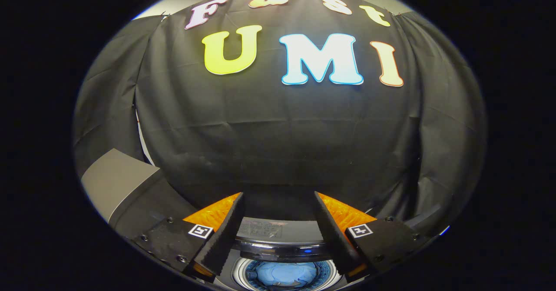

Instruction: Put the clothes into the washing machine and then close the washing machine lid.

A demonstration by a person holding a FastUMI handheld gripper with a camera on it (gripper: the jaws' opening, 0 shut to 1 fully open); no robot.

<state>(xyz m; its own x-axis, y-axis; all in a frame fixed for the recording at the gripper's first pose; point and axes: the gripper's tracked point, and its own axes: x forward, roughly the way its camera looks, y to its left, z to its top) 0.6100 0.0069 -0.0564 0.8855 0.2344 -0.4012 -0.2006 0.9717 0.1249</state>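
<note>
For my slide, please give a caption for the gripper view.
Open gripper held above the washing machine, light blue clothes lying in its drum, nothing between the fingers.

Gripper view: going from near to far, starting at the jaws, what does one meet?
The gripper, its jaws open and holding nothing → the washing machine drum with light blue clothes inside → the machine's control panel → the black cloth wall.

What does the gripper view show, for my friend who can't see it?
The tongs hang open and empty above a washing machine whose round drum shows between the fingers, with light blue clothes already inside. Behind it hangs the booth's black cloth wall, and a grey box stands off to one side.
</note>
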